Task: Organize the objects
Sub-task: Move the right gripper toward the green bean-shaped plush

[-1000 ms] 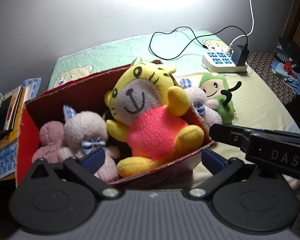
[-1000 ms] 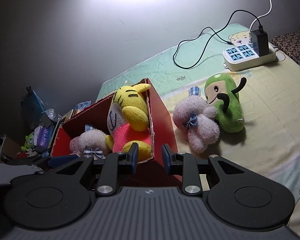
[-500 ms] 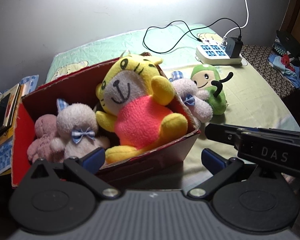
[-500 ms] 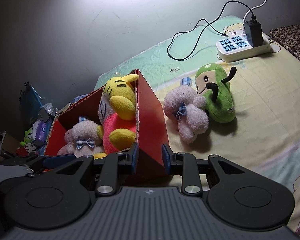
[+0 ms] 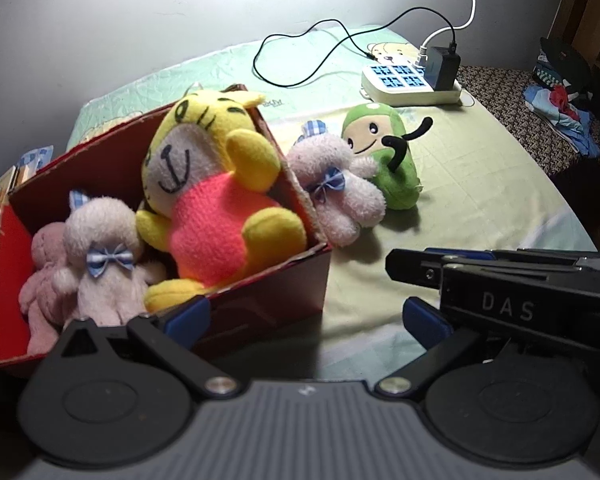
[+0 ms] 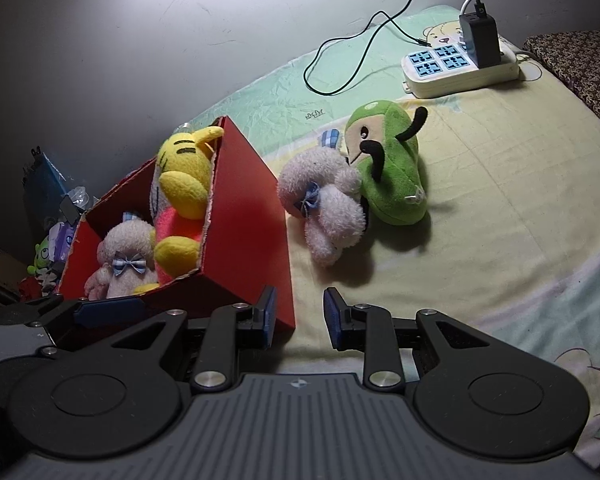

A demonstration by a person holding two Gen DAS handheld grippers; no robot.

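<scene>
At my far left, past the box, a clutter of small things [image 6: 52, 240] sits in shadow, too dim to sort out. Next comes the red cardboard box [image 5: 260, 300], open at the top, resting on the bed. Inside it, against the left wall, a pink plush [image 5: 46, 264] slumps beside a pale bear with a blue checked bow [image 5: 104, 256], and to their right the big yellow tiger in an orange shirt [image 5: 216, 200] leans back against the box's right wall, its head above the rim.

My left gripper [image 5: 304, 316] hangs low in front of the box, its blue-padded fingers spread wide and holding nothing; the left pad [image 5: 188, 314] lies right at the box's near wall, though I cannot tell whether it touches. My right gripper [image 6: 298, 316] sits just right of the box's near corner, its fingers apart with a narrow gap and nothing between them.

Just beside the box's right wall, a second pale bear with a blue bow [image 6: 324, 204] lies on the green bedsheet [image 6: 500, 200], pressed against a green plush with black antennae [image 6: 392, 168]. Farther right and back, a white power strip [image 6: 460, 68] holds a black charger [image 6: 480, 38], with a black cable [image 6: 340, 56] looping over the sheet.
</scene>
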